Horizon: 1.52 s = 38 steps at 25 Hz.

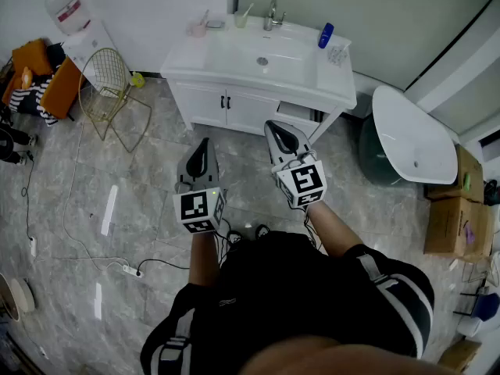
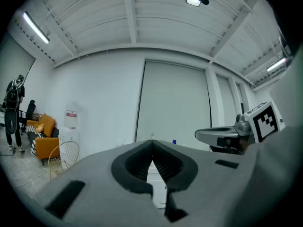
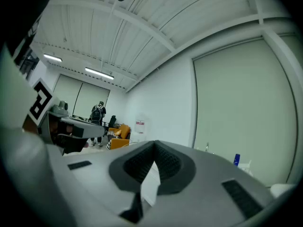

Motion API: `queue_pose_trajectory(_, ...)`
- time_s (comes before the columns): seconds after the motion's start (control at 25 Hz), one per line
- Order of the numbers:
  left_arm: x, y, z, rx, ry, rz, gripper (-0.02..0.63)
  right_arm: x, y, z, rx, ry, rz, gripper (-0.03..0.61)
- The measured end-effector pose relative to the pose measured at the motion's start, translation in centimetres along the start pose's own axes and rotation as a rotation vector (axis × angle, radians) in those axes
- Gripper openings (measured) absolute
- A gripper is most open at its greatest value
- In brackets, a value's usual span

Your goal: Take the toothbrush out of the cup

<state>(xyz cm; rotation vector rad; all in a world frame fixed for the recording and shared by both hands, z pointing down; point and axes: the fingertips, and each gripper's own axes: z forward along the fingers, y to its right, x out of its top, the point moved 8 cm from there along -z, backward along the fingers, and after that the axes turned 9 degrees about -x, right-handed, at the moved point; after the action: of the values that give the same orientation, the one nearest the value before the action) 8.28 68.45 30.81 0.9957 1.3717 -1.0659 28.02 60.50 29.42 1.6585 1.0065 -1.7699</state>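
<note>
Toothbrush: thin pale handle, leaning in a small pale-green cup at the back edge of the glossy white table, just left of the chrome faucet. A pink cup farther left also holds a slim handle; detail too small to tell. A blue bottle stands at the table's right end, beside the moulded oval basin.

Left gripper and right gripper: smooth grey tapered shells with dark ribbed pads. Fingers of both are closed tip to tip with nothing between them, held level over the grey marbled floor, well apart from the cup.
</note>
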Motion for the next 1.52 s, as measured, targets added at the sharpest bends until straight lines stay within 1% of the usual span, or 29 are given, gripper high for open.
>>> queue_pose_trajectory(0.12,-0.4,-0.4,0.1,-0.018,-0.024,0.023,0.000,0.1,-0.2,0.4,-0.014,0.006,0.001,0.005)
queue_pose_trajectory(0.28,-1.3,-0.6,-0.2,-0.027,-0.025,0.002,0.002,-0.5,-0.4,0.3,-0.034,-0.007,-0.026,0.006)
queue_pose_trajectory(0.36,-1.7,-0.8,-0.2,-0.034,-0.038,-0.007,0.003,-1.0,-0.5,0.3,-0.033,-0.023,-0.038,0.013)
queue_pose_trajectory(0.4,-1.9,-1.0,-0.2,-0.038,-0.049,-0.014,0.021,-1.3,-0.6,0.3,-0.021,-0.032,-0.027,0.032)
queue_pose_trajectory(0.48,-2.4,-1.6,-0.4,-0.046,-0.070,-0.032,0.099,-1.8,-0.8,0.3,0.011,-0.056,0.019,0.084)
queue_pose_trajectory(0.56,-3.1,-2.3,-1.1,-0.045,-0.085,-0.050,0.146,-2.4,-1.2,0.2,0.033,-0.078,0.040,0.123)
queue_pose_trajectory(0.68,-4.5,-3.4,-1.8,-0.038,-0.108,-0.077,0.170,-3.5,-1.7,0.3,0.032,-0.093,0.037,0.150)
queue_pose_trajectory(0.8,-5.6,-4.3,-2.1,-0.047,-0.127,-0.118,0.179,-4.5,-2.2,0.5,0.023,-0.118,0.062,0.167)
queue_pose_trajectory(0.88,-5.7,-5.0,-2.1,-0.056,-0.127,-0.120,0.184,-4.8,-2.7,1.2,0.023,-0.124,0.062,0.175)
queue_pose_trajectory(0.96,-5.9,-6.0,-1.7,-0.054,-0.135,-0.114,0.192,-5.2,-2.9,2.2,0.021,-0.124,0.060,0.197)
queue_pose_trajectory(1.16,-6.5,-7.9,1.0,-0.061,-0.169,-0.113,0.193,-6.0,-1.3,5.0,-0.013,-0.125,0.093,0.207)
queue_pose_trajectory(1.4,-5.9,-11.0,6.8,-0.077,-0.158,-0.086,0.193,-7.0,1.3,10.5,-0.020,-0.110,0.106,0.212)
queue_pose_trajectory(1.52,-5.3,-12.7,10.7,-0.094,-0.156,-0.079,0.193,-6.8,3.5,14.0,-0.023,-0.096,0.111,0.216)
